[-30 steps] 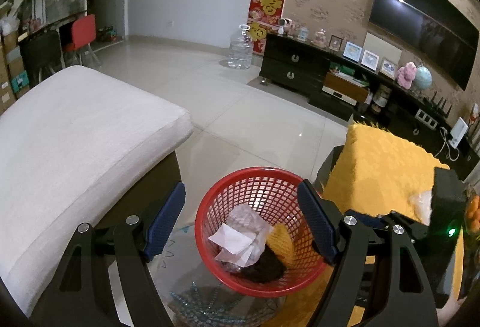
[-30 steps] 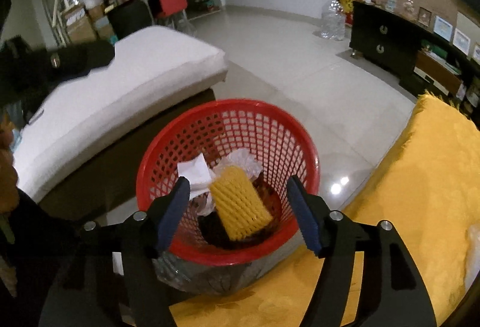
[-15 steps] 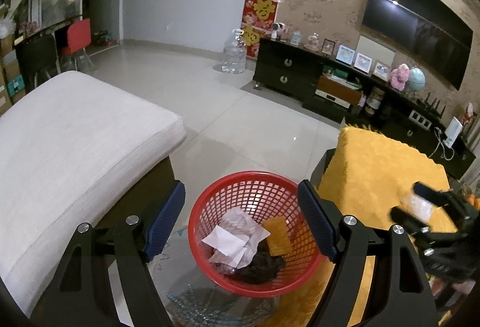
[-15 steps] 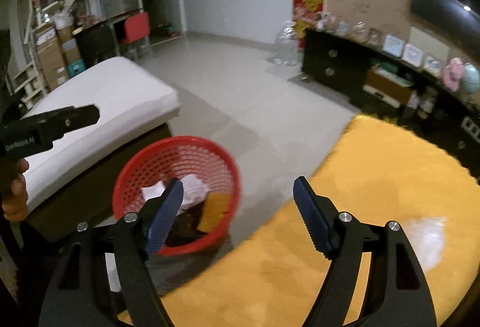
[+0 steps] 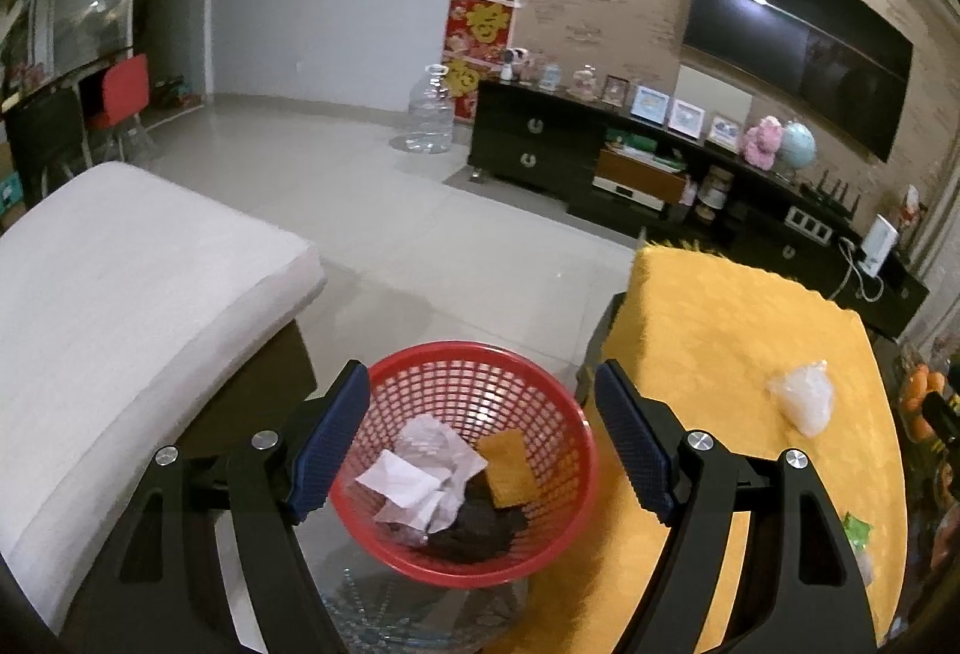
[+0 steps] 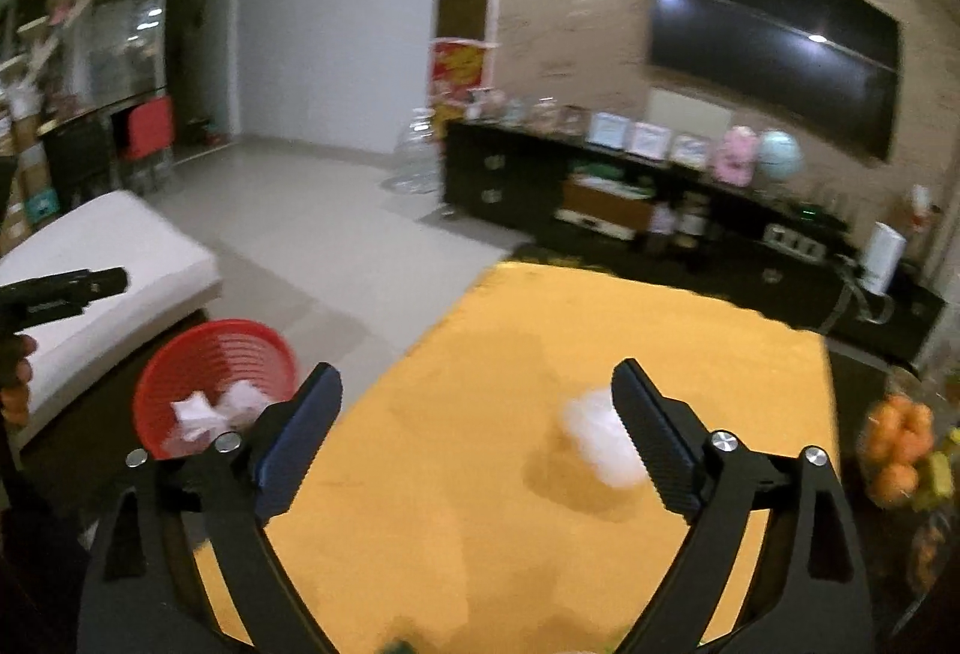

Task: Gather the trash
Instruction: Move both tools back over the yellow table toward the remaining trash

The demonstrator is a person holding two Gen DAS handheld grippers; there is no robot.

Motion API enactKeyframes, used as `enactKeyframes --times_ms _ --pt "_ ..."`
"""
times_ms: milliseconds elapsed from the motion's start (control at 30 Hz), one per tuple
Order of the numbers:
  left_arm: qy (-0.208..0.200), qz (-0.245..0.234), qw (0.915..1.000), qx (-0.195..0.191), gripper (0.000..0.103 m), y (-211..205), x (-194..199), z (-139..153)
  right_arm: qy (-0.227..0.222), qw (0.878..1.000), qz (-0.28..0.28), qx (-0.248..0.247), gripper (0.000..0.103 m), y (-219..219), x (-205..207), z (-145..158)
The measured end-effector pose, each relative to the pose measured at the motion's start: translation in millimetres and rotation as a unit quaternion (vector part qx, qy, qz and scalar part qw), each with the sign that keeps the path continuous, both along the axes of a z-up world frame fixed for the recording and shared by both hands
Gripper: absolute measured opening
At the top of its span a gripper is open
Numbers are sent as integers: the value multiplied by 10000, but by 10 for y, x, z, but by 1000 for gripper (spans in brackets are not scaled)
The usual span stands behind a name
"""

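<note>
Crinkly clear plastic wad [image 6: 591, 441] lies on the yellow surface [image 6: 480, 504], just inside the right tongs' [image 6: 477, 435] right finger. Right tongs are opening, empty; best centre them over the wad before closing. Left tongs [image 5: 480, 444] are spread and empty, with the red basket [image 5: 543, 546] beyond them.

A yellow-covered table [image 6: 480, 474] bears a crumpled clear bag [image 6: 594, 438].

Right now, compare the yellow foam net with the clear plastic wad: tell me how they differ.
The yellow foam net lies inside the red basket, leaning against its wall; the clear plastic wad sits outside it on the yellow tablecloth. The net is flat, opaque and roughly rectangular; the wad is crumpled, see-through and shapeless. The net rests among other scraps; the wad lies alone. Neither is held by a gripper.
</note>
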State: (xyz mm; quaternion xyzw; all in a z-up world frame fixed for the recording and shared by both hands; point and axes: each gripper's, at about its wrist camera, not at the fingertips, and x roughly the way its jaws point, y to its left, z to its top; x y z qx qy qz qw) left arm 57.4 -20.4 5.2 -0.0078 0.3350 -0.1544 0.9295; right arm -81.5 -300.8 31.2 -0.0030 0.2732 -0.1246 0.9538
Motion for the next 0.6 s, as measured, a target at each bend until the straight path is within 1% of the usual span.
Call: enactKeyframes --times_ms 167,367,467,600 --pt "-14 -302 9995 132 74 -253 -112 -40 -9 9976 -679 -92 92 -287 -404 -61" --pt "-71 -756 9962 416 74 -621 -308 -132 -60 9909 -1339 118 93 -595 -807 -152" --pt "-70 -994 9935 559 74 -795 -414 -197 -54 9867 -1598 280 93 -724 -921 -212" --pt "21 -1317 9891 660 74 -1001 -584 -325 10 9826 -1791 488 94 -826 -1009 -332"
